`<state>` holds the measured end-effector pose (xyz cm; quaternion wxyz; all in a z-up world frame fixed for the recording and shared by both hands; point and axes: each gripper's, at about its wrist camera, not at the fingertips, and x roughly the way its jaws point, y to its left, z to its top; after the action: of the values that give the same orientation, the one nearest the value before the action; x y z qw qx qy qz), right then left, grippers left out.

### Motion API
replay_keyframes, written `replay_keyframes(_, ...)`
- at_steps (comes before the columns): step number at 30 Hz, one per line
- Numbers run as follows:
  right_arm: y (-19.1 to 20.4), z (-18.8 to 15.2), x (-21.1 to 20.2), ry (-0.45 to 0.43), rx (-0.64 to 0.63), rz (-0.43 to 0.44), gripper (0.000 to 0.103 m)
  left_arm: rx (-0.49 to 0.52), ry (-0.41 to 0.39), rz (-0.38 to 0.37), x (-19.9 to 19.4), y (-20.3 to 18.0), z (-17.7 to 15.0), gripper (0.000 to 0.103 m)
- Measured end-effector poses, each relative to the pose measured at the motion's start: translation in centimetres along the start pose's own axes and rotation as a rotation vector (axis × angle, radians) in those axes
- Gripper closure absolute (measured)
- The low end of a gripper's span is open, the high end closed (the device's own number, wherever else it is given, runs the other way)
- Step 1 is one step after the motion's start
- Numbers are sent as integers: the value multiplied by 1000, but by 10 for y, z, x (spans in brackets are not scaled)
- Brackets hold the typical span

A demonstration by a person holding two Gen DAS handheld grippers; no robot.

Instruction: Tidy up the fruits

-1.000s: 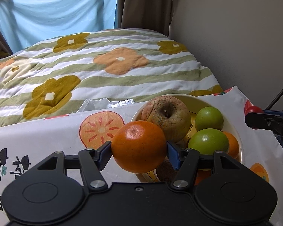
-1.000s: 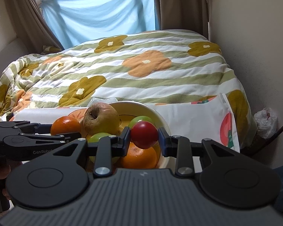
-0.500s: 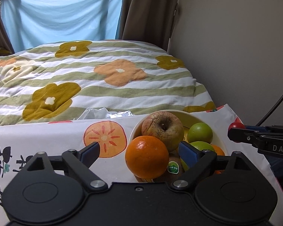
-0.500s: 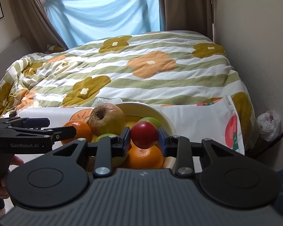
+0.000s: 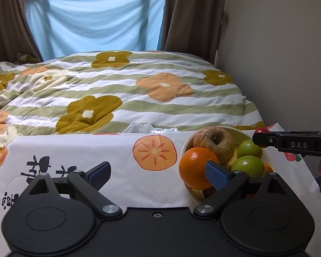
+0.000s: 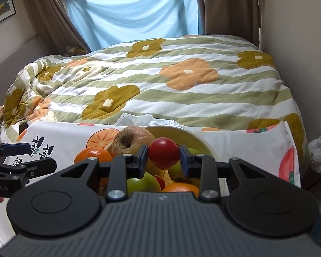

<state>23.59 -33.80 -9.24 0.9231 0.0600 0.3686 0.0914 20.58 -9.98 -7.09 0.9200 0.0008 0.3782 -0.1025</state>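
The left gripper [image 5: 158,174] stands wide apart over the white printed cloth [image 5: 96,150], nothing between its blue pads; its jaws have just been opening. Its right pad [image 5: 217,175] sits in front of the orange [image 5: 195,167], which lies at the near left edge of the bowl [image 5: 185,147], free of the pads.

The bowl is cream-coloured and crowded. Behind the orange rests a brownish, wrinkled apple [image 5: 214,143], stem hollow facing up. To the right lie two green fruits [image 5: 247,166], one behind the other, with a sliver of another orange fruit at the far right edge.

The right gripper [image 6: 163,157] is clamped on a small red fruit [image 6: 163,156], blue pads pressing both its sides. It hangs over the bowl [image 6: 182,132], above the green and orange fruits. From the left camera that red fruit shows just past the bowl's right rim, at the tip of the dark gripper arm.

Beyond the cloth, a crumpled tissue [image 6: 137,117] lies against a striped, flowered quilt [image 6: 171,90] on a bed, with blue fabric [image 6: 134,10] hung across the window behind.
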Motion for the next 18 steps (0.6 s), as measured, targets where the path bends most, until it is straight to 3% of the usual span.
replay_keyframes(4, -2, 0, 9, 8, -19, 23, 57, -18, -1, 42, 0, 2, -5, 6)
replay_keyframes(7, -3, -1, 12, 0, -35, 36, 49, -31, 4, 67, 0, 1, -8, 6)
replay_keyframes(9, -3, -3, 11, -12, -42, 45, 12, -33, 7, 85, -1, -1, -11, 6)
replay_keyframes(11, -3, -5, 6, -43, -38, 33, 0, -29, 12, 106, -2, -4, -13, 6)
replay_keyframes(18, 2, -10, -3, -20, -57, 20, 0, -10, 1, 144, -15, -6, -17, 6)
